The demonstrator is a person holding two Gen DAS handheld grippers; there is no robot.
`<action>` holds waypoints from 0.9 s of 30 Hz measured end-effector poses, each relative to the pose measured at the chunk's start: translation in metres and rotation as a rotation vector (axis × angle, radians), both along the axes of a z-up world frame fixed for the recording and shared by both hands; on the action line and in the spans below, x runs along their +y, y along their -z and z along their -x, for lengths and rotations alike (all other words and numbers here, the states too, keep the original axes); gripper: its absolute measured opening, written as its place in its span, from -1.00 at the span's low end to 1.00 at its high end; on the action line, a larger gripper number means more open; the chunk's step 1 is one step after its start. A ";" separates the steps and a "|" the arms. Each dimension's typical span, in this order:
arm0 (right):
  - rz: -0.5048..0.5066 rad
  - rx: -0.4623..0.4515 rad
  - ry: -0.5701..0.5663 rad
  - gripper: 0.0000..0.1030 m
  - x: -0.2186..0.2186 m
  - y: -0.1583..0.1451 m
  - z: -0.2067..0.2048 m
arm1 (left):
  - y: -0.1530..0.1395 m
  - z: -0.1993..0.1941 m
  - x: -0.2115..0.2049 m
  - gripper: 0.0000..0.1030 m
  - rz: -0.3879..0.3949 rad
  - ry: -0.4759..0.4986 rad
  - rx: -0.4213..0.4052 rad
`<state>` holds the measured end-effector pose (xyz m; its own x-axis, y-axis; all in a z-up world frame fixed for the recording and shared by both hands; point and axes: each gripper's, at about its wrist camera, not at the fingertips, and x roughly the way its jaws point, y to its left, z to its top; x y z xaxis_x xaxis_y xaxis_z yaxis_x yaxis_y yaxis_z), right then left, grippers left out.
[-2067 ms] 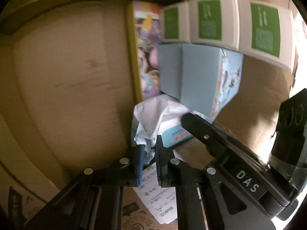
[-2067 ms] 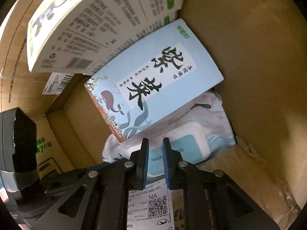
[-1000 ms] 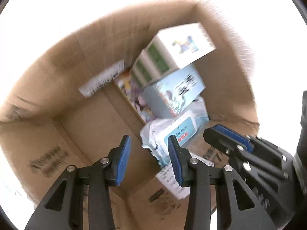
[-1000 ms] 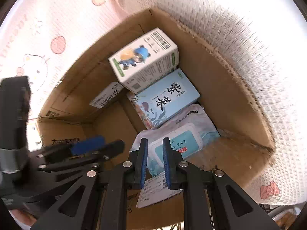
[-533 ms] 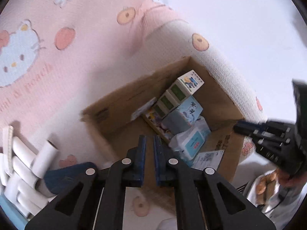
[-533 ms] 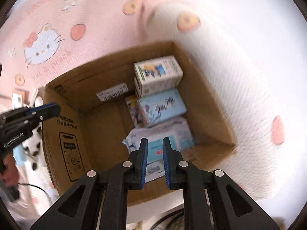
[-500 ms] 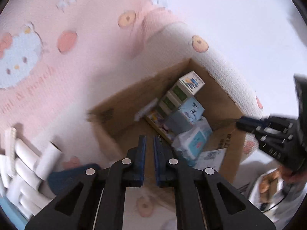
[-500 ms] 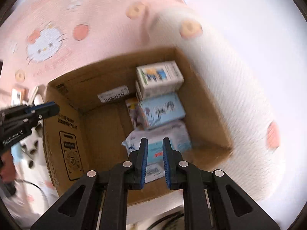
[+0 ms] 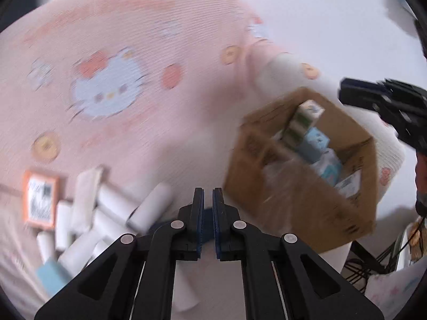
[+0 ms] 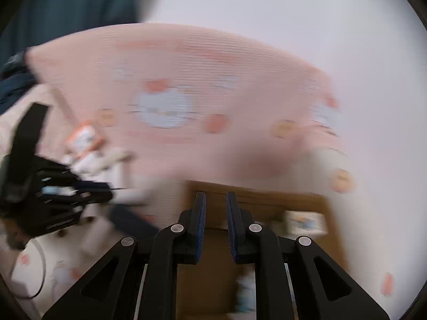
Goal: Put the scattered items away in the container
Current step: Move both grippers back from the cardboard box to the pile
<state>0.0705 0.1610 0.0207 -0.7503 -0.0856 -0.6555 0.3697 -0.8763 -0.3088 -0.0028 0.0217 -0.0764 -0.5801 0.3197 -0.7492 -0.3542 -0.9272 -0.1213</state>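
Note:
In the left wrist view the cardboard box [image 9: 301, 213] stands at the right on the pink cartoon blanket [image 9: 133, 112]. Inside it lie a white-and-green carton [image 9: 299, 122], a light blue carton [image 9: 316, 144] and a wipes pack [image 9: 331, 172]. My left gripper [image 9: 207, 194] is shut and empty, above scattered white rolls [image 9: 149, 210] and a dark blue item [image 9: 162, 225]. My right gripper [image 9: 345, 90] hovers over the box's far corner. In the blurred right wrist view my right gripper [image 10: 215, 200] is shut and empty over the box [image 10: 267, 202]; my left gripper [image 10: 104, 186] is at the left.
An orange-framed card [image 9: 40, 200] and a light blue pack [image 9: 50, 274] lie left of the rolls. A small orange-and-white box [image 10: 85, 138] sits on the blanket. A dark curtain [image 10: 66, 2] hangs behind, and wire legs [image 9: 373, 264] show past the bed edge.
Both grippers have lifted out of the box and swung left toward the rolls. The left jaws, open a second ago, have shut on nothing. The wipes pack stays in the box.

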 end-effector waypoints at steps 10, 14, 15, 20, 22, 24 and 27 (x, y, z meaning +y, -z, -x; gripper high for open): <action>0.023 -0.045 -0.312 -0.77 -0.073 0.046 -0.012 | 0.030 -0.019 -0.084 -0.86 -0.022 -0.303 -0.082; -0.004 0.006 -0.341 -0.77 -0.109 0.069 -0.020 | 0.042 -0.019 -0.108 -0.87 0.015 -0.365 -0.146; -0.010 0.010 -0.354 -0.77 -0.120 0.072 -0.023 | 0.043 -0.019 -0.113 -0.87 0.030 -0.377 -0.149; 0.113 -0.261 -0.465 -0.77 -0.153 0.087 -0.007 | 0.041 -0.015 -0.141 -0.87 -0.018 -0.416 -0.185; 0.170 -0.356 -0.480 -0.77 -0.157 0.092 0.011 | 0.038 -0.014 -0.150 -0.87 -0.001 -0.433 -0.173; 0.145 -0.355 -0.474 -0.77 -0.162 0.098 0.031 | 0.033 -0.013 -0.159 -0.87 0.008 -0.449 -0.158; 0.127 -0.332 -0.448 -0.77 -0.164 0.106 0.059 | 0.031 -0.015 -0.174 -0.87 -0.021 -0.493 -0.164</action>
<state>0.0114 -0.0032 -0.0850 -0.3784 -0.4413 -0.8137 0.7731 -0.6341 -0.0156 0.0125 -0.1525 -0.1074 -0.5410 0.0539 -0.8393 0.1490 -0.9760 -0.1588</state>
